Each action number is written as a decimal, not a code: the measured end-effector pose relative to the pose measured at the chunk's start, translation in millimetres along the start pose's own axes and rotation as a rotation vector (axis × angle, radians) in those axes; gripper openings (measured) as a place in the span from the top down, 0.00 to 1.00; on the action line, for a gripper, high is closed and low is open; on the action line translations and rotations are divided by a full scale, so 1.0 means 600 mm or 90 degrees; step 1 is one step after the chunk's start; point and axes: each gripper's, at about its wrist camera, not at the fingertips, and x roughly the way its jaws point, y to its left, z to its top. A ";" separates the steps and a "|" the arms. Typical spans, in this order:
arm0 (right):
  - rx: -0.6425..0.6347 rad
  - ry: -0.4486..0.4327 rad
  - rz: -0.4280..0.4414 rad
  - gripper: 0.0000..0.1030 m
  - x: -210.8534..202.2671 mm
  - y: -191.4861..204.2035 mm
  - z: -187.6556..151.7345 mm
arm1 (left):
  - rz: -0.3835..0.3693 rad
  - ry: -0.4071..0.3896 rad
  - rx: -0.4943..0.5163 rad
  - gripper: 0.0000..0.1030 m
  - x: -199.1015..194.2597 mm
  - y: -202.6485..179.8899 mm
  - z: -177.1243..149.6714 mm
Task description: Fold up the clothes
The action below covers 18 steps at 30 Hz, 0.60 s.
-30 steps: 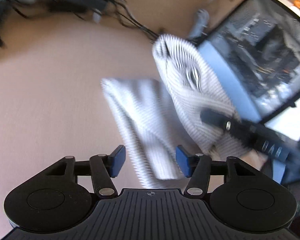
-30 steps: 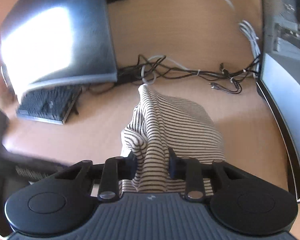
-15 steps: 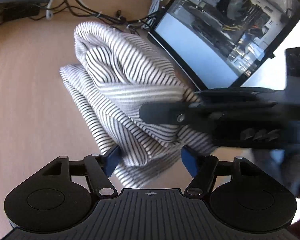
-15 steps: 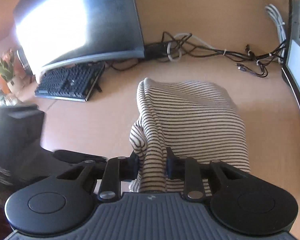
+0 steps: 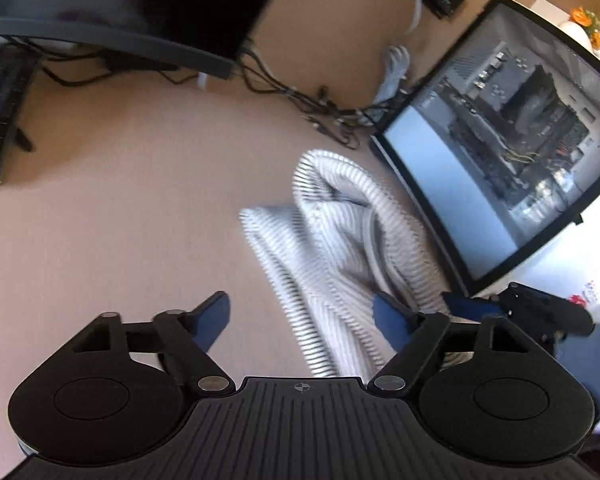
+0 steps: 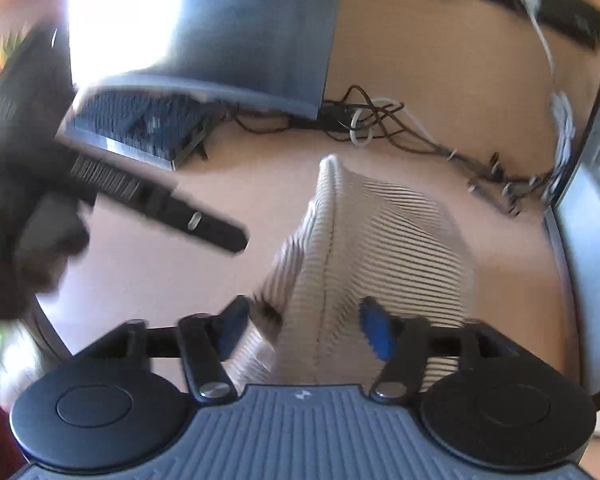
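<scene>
Between both pairs of jaws, the left gripper [image 5: 302, 322] closing and the right gripper [image 6: 304, 326] opening ungripped, the striped top [image 5: 340, 248] lies bunched on the counter [image 5: 132, 208], its folding seemingly unfinished.

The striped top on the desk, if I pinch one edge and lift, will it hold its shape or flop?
The striped top would probably flop: it lies in soft, bunched folds. It looks light, a thin knit. It may slide on the smooth desk if pushed.
</scene>
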 end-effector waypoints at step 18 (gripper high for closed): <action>0.249 -0.066 0.266 0.90 -0.051 -0.100 0.048 | -0.067 0.058 0.013 0.46 0.070 -0.024 -0.044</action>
